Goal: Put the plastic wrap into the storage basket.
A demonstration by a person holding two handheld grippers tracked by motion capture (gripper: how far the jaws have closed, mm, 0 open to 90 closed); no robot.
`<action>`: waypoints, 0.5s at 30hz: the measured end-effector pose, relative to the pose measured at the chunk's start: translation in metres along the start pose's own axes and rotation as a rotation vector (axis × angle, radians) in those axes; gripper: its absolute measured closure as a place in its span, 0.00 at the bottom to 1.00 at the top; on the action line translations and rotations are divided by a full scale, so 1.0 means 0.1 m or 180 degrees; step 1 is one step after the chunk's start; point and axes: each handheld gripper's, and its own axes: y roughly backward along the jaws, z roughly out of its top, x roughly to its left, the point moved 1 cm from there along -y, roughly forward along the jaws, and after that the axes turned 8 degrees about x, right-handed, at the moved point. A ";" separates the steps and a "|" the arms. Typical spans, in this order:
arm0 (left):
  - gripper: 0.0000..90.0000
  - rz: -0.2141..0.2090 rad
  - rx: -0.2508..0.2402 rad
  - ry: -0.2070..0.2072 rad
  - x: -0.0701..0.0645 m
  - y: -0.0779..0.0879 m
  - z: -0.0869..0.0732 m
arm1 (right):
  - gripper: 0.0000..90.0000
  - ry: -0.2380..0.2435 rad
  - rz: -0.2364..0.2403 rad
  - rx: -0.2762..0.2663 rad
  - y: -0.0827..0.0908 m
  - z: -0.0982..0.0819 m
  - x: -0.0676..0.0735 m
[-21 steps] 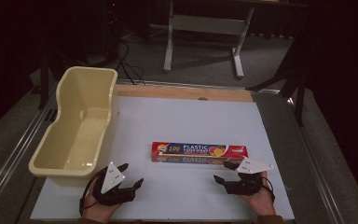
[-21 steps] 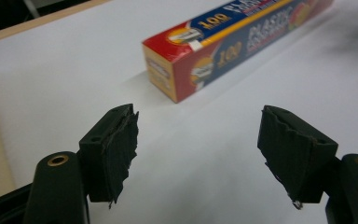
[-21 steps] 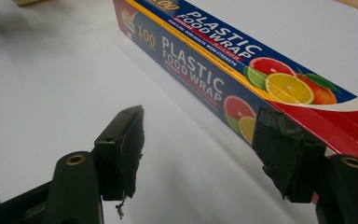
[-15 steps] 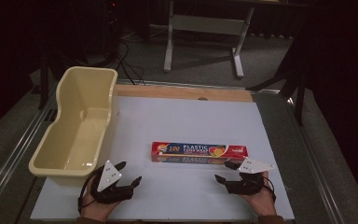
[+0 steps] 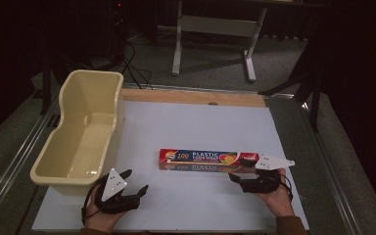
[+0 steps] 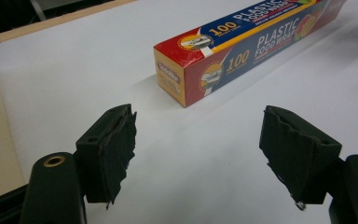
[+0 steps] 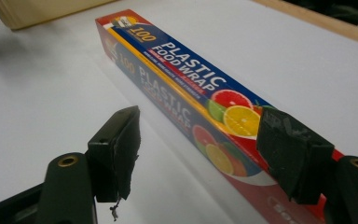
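A long box of plastic food wrap [image 5: 208,159] lies flat on the white table top [image 5: 196,122], a little right of centre in the lower half of the high view, its length running left to right across the frame. The box is red at the ends and blue along the sides, printed with "100" and "PLASTIC FOOD WRAP" and pictures of citrus slices. A cream-coloured plastic tub [image 5: 81,134] stands at the left of the frame, along the left edge of the white surface, well apart from the box. In the lower left of the high view the left gripper [image 5: 134,182] is held low over the table, just beside the tub's near end, jaws spread wide with nothing between them; in the left gripper view the box's red end sits in the upper middle of the frame, ahead of the jaws and clear of them. In the lower right of the high view the right gripper [image 5: 238,169] is at the box's right end, jaws spread. In the right gripper view the box runs from the upper left down to the lower right, and its near end lies between the open jaws; whether either jaw touches the cardboard cannot be told.
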 end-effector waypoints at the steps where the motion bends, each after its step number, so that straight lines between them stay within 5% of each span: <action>1: 0.29 -0.0013 -0.0003 0.0012 0.00 0.00 0.00 | 0.33 0.0004 -0.0002 0.0027 -0.01 0.01 -0.03; 15: 0.29 -0.0014 0.0035 -0.0003 -0.01 -0.02 0.00 | 0.27 0.0094 0.0090 0.0465 -0.26 0.19 -0.44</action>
